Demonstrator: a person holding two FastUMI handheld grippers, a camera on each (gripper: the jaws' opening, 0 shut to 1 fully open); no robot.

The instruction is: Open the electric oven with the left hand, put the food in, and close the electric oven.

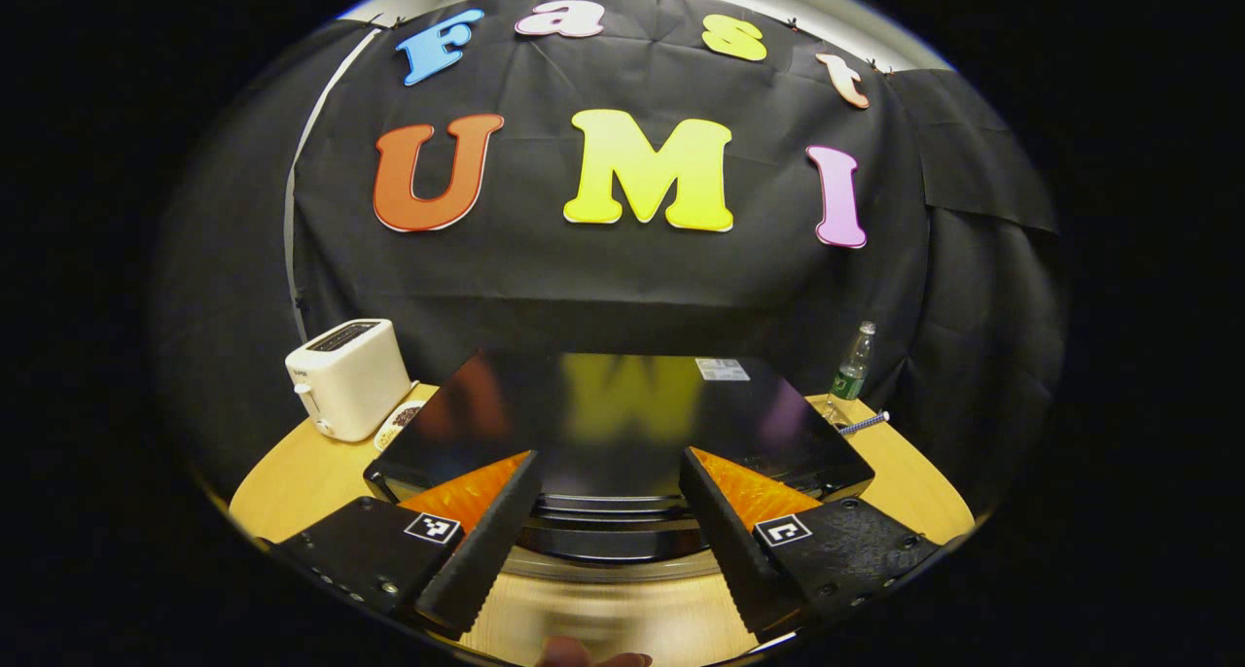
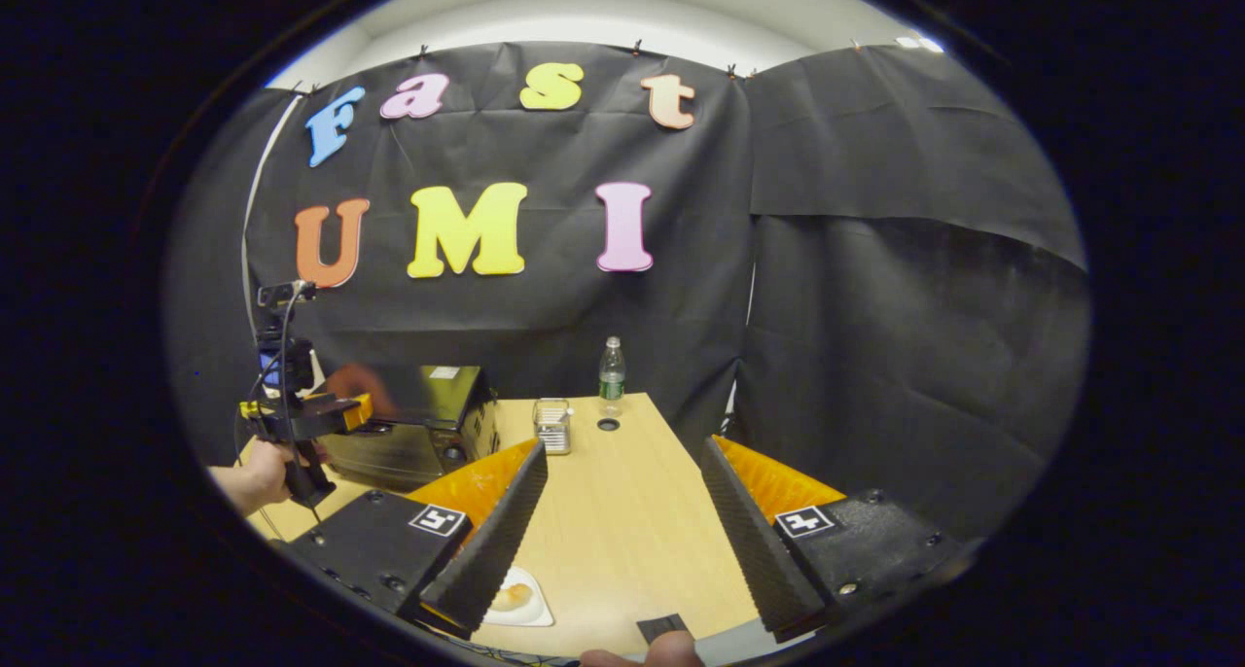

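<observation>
Fingers of the left gripper [image 1: 608, 550] are spreading wide at the closed electric oven [image 1: 622, 424] (food [image 2: 513, 596] waiting near the parted right gripper [image 2: 622, 541]); next, grasping the door handle.

oven [image 1: 622, 424] — blocks left tool [image 1: 608, 473] ahead | toaster [image 1: 348, 377] left of it | surface [image 2: 622, 521] — bare before right tool [image 2: 622, 463]
</observation>
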